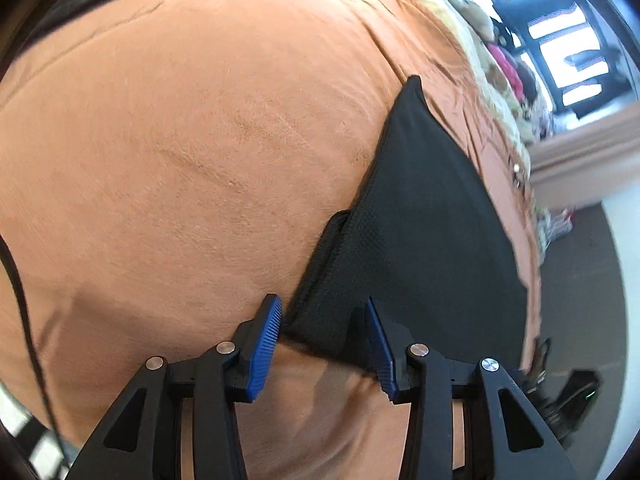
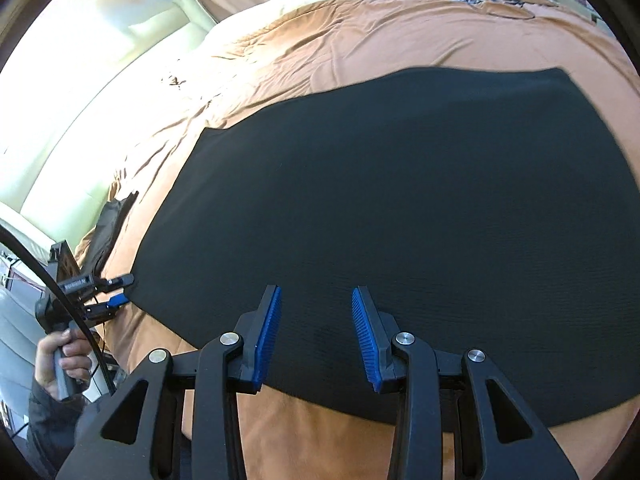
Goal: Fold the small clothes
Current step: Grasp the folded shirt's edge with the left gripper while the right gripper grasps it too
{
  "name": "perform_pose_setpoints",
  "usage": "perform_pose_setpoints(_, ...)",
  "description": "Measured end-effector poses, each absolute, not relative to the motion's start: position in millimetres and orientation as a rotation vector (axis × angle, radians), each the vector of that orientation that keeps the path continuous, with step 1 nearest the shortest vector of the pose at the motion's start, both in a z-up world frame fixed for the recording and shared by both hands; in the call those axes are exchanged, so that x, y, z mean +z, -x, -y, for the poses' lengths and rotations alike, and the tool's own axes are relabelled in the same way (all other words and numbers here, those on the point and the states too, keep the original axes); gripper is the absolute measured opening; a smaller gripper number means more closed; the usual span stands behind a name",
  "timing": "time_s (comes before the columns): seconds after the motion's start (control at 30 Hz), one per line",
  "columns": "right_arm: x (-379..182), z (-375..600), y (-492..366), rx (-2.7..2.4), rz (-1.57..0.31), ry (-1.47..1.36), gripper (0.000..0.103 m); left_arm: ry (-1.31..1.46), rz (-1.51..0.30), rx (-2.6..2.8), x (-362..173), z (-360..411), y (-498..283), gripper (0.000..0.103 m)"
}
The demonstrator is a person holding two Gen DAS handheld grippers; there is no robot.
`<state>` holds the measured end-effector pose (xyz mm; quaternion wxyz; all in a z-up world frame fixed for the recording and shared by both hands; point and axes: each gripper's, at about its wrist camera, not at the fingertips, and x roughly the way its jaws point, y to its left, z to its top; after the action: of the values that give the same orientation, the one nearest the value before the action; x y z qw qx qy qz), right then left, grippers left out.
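One black cloth (image 2: 400,216) lies flat on the orange bedspread (image 1: 180,160). Two grippers: the left gripper (image 1: 324,332) straddles the cloth's corner at 6 o'clock, jaws narrow, pads not pressing; the right gripper (image 2: 316,328) hovers at 6 o'clock, narrow, empty

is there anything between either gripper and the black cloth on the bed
Nothing visible. The left gripper has its open jaws straddling a folded corner of the black cloth, pads not pressing. The right gripper hangs open directly over the cloth's near edge. Only the orange bedspread lies around it.
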<state>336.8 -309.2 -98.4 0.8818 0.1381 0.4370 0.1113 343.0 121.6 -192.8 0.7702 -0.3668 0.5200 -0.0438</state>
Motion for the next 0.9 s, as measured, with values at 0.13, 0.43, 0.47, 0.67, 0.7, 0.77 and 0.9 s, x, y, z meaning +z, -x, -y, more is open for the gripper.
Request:
perform_pose_setpoints(0.13, -106.5, 296.9, -336.2, 0.208, -0.926, -0.198, 0.031, 0.826, -1.122, -0.084, -194.9, -113.7, -344.8, 0.029)
perform_pose_setpoints(0.43, -113.0, 269.2, -314.2, 0.207, -0.957, -0.059, 0.024, 0.836, -1.059, -0.110, -182.9, -117.5, -339.6, 0.011)
perform_pose_setpoints(0.47, -112.1, 266.6, -313.3, 0.204, -0.956, -0.056, 0.022, 0.841, -1.048, -0.122, -179.1, -117.7, -338.6, 0.011)
perform_pose_setpoints(0.67, -97.1, 269.8, -338.5, 0.151, -0.928, -0.108, 0.015, 0.881, -0.980, -0.203, -154.7, -116.7, -337.9, 0.011)
perform_pose_setpoints(0.7, -97.5, 266.1, -344.9, 0.144, -0.924, -0.111, 0.015, 0.891, -0.976, -0.212, -152.7, -116.1, -339.6, 0.011)
perform_pose_setpoints(0.77, -96.5, 269.8, -355.1, 0.127, -0.926, -0.118, 0.014, 0.902, -0.967, -0.227, -148.5, -116.1, -341.9, 0.011)
perform_pose_setpoints(0.9, -104.6, 272.0, -384.5, 0.101, -0.946, -0.137, 0.011, 0.909, -0.964, -0.232, -146.9, -114.5, -343.7, 0.011)
